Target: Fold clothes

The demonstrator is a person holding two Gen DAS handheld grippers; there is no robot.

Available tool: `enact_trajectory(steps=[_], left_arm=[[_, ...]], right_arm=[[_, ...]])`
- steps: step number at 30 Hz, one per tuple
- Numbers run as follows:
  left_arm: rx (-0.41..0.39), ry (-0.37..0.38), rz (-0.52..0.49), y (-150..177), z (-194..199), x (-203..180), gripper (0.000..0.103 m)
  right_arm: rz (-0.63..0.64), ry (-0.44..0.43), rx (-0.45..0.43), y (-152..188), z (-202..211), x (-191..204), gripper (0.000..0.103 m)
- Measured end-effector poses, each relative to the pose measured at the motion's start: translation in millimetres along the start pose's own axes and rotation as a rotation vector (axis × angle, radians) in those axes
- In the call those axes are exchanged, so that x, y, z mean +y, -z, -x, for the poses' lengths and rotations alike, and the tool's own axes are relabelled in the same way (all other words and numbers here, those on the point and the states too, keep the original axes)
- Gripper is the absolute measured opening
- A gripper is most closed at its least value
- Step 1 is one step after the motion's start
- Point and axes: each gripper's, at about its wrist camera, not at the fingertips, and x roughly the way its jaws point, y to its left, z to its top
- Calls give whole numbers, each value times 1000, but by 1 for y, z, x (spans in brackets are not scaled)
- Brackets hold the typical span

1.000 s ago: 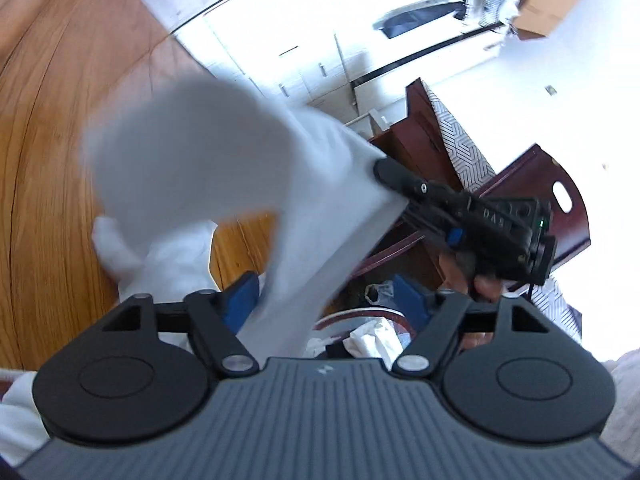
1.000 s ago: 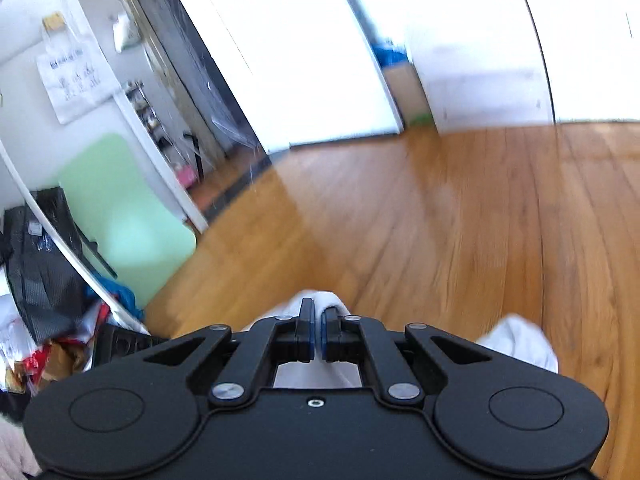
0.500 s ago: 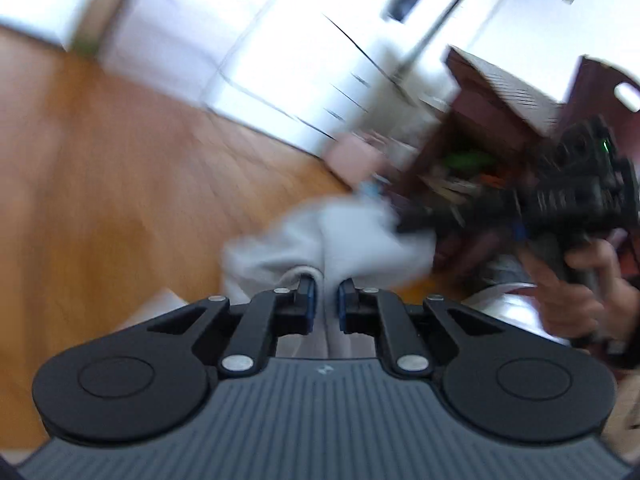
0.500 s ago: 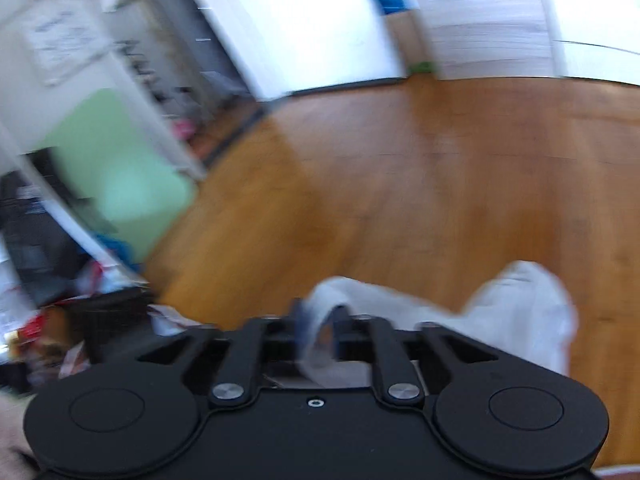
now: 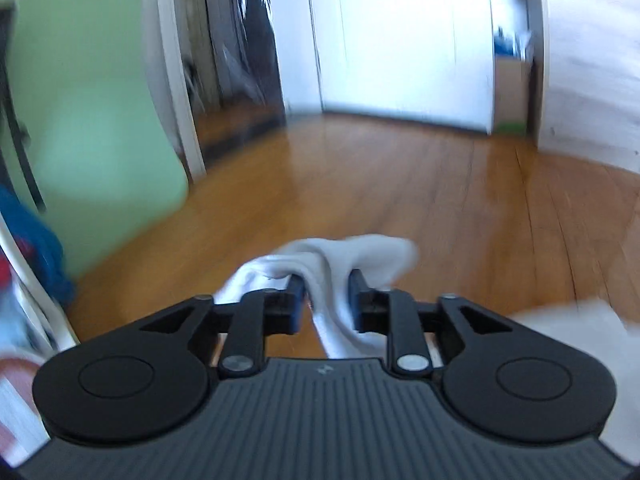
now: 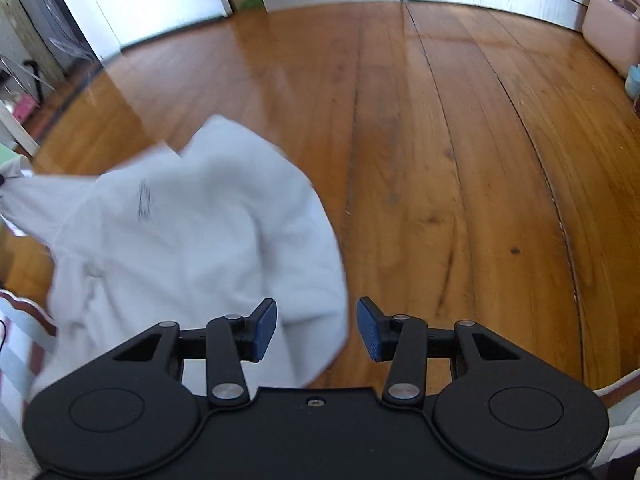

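A white garment (image 6: 192,232) hangs crumpled over the wooden floor, just ahead and left of my right gripper (image 6: 316,328). That gripper is open; its blue pads stand apart and one edge of the cloth lies below the gap, untouched. In the left wrist view a bunched fold of the same white garment (image 5: 360,256) drapes over the left finger and runs down between the jaws of my left gripper (image 5: 326,302). Those jaws are opening, and floor shows between the left pad and the cloth. The picture is blurred by motion.
Wooden floor (image 6: 460,160) spreads ahead. A green panel (image 5: 80,120) and a blue cloth (image 5: 36,248) stand at the left, white doors (image 5: 400,40) and a cardboard box (image 5: 512,92) at the back. A pink case (image 6: 608,28) sits far right.
My right gripper has opened, let go of the cloth and sunk toward the floor. My left gripper swung round to face the doors, shut on a fold, and its jaws have since parted.
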Motion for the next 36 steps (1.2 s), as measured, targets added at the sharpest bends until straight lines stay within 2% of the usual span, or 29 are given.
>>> enact_trajectory(steps=[2,5,11,14,16,18,20,23,25,26,28,29,33,36], left_arm=[[72,49,33,16,-9,3,48],[192,119,57,32,-22,-3,48],[376,384,263,44,-31,-30,54],[491,464,279,64,-26,-48,54],[535,507,254,85,-13,-57,57],[549,580,237,101,-8,-66,58],[569,667,260,111,-11,-74,62],[580,729,315,110,-20,-77,62],[556,747,307,107,-21,-78,62],[543,750,296,106,-21,-79,62],[523,743,276,105,-20,-80,62],[512,736,274,104,-19,-79,62],[466,732,276,98,-15,-74,62],[461,714,267,97,-14,-73,62]], right_arm=[[16,5,12,-3,-11,3,50],[42,2,32,-10,-29,2,50],[119,19,72,-27,-71,7,52],[128,20,94,-33,-84,4,52],[89,-15,110,-34,-90,-1,52],[39,-50,128,-32,-97,-6,52],[-6,-69,150,-29,-105,-10,53],[-42,-59,168,-22,-115,-9,53],[21,-88,135,-16,-114,3,32],[93,-86,116,-14,-111,14,7],[208,-28,61,-14,-103,32,8],[226,-1,40,-17,-99,36,7],[214,114,-53,-39,-82,39,6],[231,219,-99,-54,-72,36,6]])
